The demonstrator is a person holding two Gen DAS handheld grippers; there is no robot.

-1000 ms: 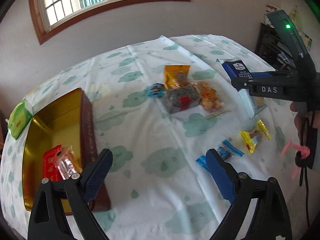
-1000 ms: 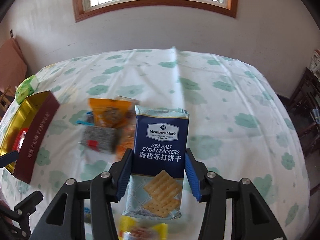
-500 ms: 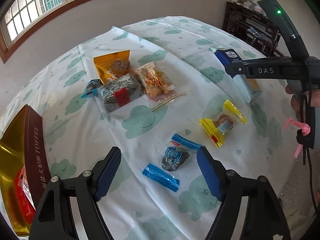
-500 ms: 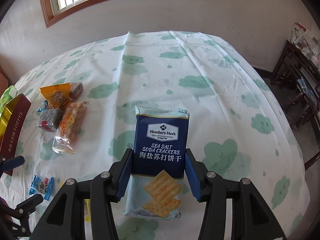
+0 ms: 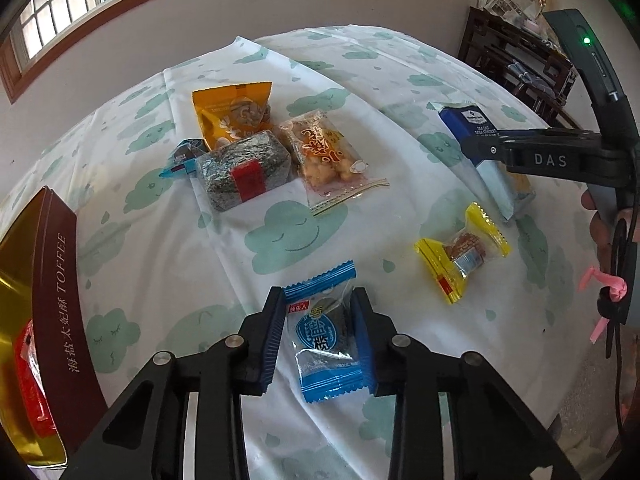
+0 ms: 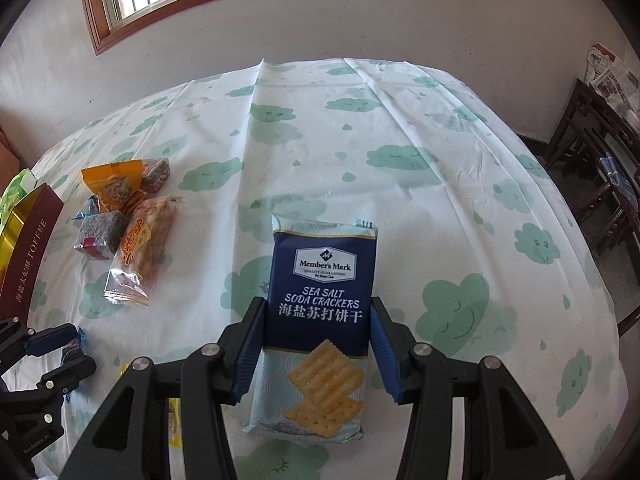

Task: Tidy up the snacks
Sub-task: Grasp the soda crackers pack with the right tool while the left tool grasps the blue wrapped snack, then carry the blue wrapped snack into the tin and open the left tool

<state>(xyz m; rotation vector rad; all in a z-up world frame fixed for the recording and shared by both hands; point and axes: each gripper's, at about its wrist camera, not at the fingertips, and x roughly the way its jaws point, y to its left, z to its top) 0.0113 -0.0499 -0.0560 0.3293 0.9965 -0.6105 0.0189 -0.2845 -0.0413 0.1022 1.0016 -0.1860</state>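
Gripping, left gripper (image 5: pixel 319 334): jaws closed on blue candy packet (image 5: pixel 325 336), near worktop's front edge.
Right gripper (image 6: pixel 318 350): jaws clamp cracker pack (image 6: pixel 320 312).
Tin (image 5: pixel 52 280): left of candy, left gripper nearer.

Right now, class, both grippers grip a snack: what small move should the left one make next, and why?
Probably lift the blue candy packet and swing it toward the toffee tin: the left gripper is already shut on it, and the open tin sits just to its left.

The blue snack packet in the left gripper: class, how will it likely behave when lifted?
The blue snack packet looks like thin crinkly film, so probably light and floppy at its ends. Its glossy wrapper may slip between the left gripper pads.
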